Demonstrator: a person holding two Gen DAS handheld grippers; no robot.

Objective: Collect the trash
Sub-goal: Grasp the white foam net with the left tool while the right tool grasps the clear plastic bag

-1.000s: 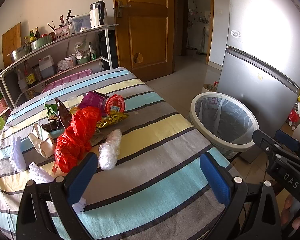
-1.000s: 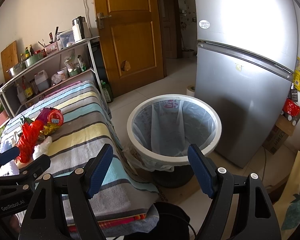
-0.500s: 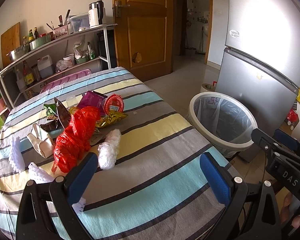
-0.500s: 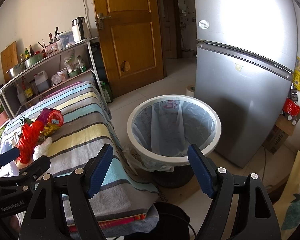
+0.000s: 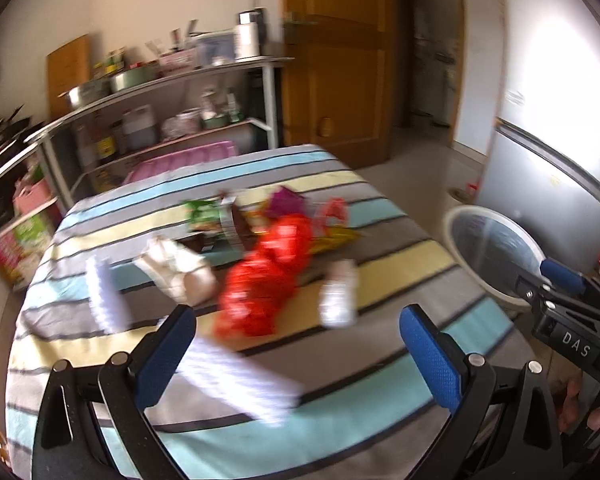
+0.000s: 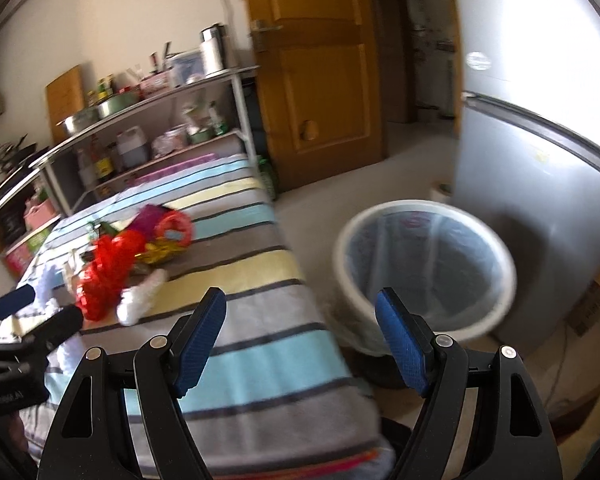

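A pile of trash lies on the striped table (image 5: 380, 368): a red plastic bag (image 5: 268, 276), a clear crumpled bag (image 5: 338, 296), a beige paper bag (image 5: 176, 272), white paper pieces (image 5: 236, 372), green and purple wrappers (image 5: 204, 214) and a red lid (image 5: 334, 210). My left gripper (image 5: 296, 348) is open and empty, just short of the red bag. My right gripper (image 6: 300, 340) is open and empty over the table's right edge. The lined white trash bin (image 6: 424, 268) stands on the floor to the right. The red bag (image 6: 108, 272) also shows in the right wrist view. Both views are blurred.
A metal shelf rack (image 5: 160, 120) with bottles and bowls stands behind the table. A wooden door (image 6: 312, 68) is at the back. A silver fridge (image 6: 540, 128) stands right of the bin. The right gripper's tip (image 5: 560, 280) shows at the left wrist view's right edge.
Both grippers have swung to the left. The trash pile now sits centred ahead of my left gripper, and the bin has shifted right in both views. Both stay open.
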